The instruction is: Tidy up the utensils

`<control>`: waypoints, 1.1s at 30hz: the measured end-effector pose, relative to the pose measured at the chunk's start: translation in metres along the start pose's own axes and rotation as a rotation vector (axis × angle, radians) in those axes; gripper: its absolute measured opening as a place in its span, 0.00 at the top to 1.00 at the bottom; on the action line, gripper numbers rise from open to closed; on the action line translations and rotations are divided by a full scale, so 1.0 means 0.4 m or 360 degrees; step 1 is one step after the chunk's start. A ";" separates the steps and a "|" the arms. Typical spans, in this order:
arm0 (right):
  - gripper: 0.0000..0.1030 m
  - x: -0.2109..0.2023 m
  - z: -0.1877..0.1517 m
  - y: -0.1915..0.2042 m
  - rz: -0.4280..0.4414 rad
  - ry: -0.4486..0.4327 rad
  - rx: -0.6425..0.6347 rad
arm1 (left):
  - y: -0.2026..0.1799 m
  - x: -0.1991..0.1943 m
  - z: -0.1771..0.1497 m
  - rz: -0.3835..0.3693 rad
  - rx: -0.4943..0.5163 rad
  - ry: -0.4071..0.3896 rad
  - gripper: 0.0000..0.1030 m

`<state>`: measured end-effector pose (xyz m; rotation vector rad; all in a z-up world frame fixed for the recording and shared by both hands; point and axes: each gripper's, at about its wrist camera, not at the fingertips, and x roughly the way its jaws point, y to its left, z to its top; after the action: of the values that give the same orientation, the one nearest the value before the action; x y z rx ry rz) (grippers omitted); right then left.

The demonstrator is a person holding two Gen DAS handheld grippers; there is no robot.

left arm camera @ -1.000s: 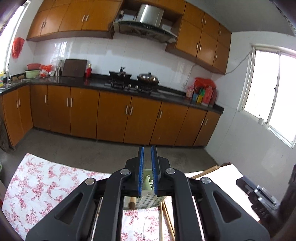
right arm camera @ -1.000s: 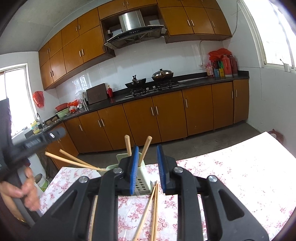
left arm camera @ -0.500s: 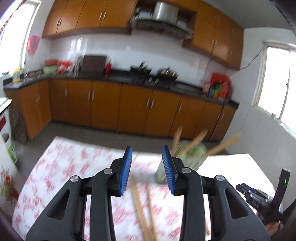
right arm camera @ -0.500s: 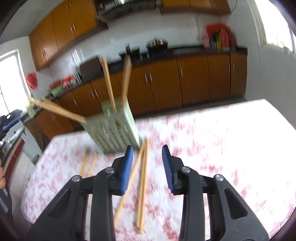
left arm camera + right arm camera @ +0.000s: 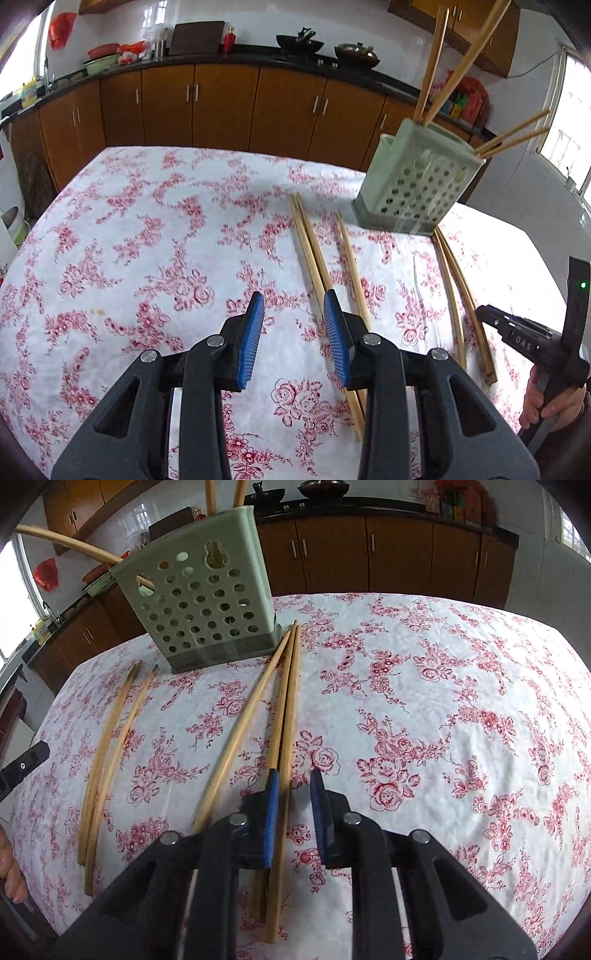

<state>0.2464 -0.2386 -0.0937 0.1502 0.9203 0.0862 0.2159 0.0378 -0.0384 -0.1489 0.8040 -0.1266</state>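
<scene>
A pale green perforated utensil holder (image 5: 415,181) stands on the floral tablecloth and holds several wooden chopsticks; it also shows in the right wrist view (image 5: 199,602). Loose chopsticks lie on the cloth: three (image 5: 321,266) just ahead of my left gripper and a pair (image 5: 458,295) to its right. My left gripper (image 5: 293,325) is open and empty, low over the cloth, its right finger beside the nearest chopsticks. My right gripper (image 5: 293,794) is open, low over three chopsticks (image 5: 284,709); one runs between its fingers. Another pair (image 5: 110,746) lies to its left.
The table (image 5: 461,701) with its red floral cloth fills both views. Brown kitchen cabinets (image 5: 221,103) and a dark counter run behind it. The other hand-held gripper (image 5: 528,343) shows at the right edge of the left wrist view.
Both grippers have dropped from above the holder toward the tabletop. Both opened wider, and the right one has come down over the chopsticks.
</scene>
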 end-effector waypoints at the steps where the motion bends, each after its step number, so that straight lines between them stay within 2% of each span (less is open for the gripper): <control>1: 0.82 0.001 0.007 0.000 -0.0008 -0.0002 -0.0010 | 0.001 0.005 -0.005 -0.0003 0.0002 0.0009 0.67; 5: 0.92 0.013 0.015 0.011 -0.0158 -0.0017 -0.0076 | -0.004 0.028 -0.009 -0.0029 -0.0004 0.0044 0.67; 9: 0.93 0.007 0.034 -0.064 -0.0269 -0.0035 0.0125 | -0.012 0.046 -0.016 -0.0062 -0.0003 0.0080 0.67; 13: 0.93 0.001 0.035 -0.095 -0.0264 -0.0035 0.0169 | -0.032 0.069 -0.021 -0.0068 0.0031 0.0126 0.67; 19: 0.92 -0.003 0.024 -0.094 -0.0281 -0.0045 0.0117 | -0.066 0.110 -0.031 0.0026 0.0115 0.0193 0.82; 21: 0.92 -0.006 0.021 -0.093 -0.0272 -0.0044 0.0115 | -0.068 0.109 -0.032 0.0072 0.0127 0.0171 0.86; 24: 0.92 -0.012 0.012 -0.091 -0.0273 -0.0046 0.0111 | -0.043 0.113 -0.031 0.0135 0.0095 0.0182 0.94; 28: 0.92 -0.005 0.017 -0.079 -0.0282 -0.0052 0.0095 | 0.006 0.107 -0.022 0.0224 0.0043 0.0155 0.96; 30: 0.92 -0.003 0.019 -0.077 -0.0281 -0.0053 0.0094 | 0.033 0.104 -0.015 0.0175 -0.0027 0.0161 0.96; 33: 0.92 -0.002 0.020 -0.075 -0.0282 -0.0053 0.0094 | 0.039 0.084 -0.011 -0.0014 -0.0084 0.0138 0.96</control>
<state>0.2527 -0.2692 -0.0933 0.1241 0.9000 -0.1077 0.2366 0.0468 -0.0681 -0.1978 0.8937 -0.1208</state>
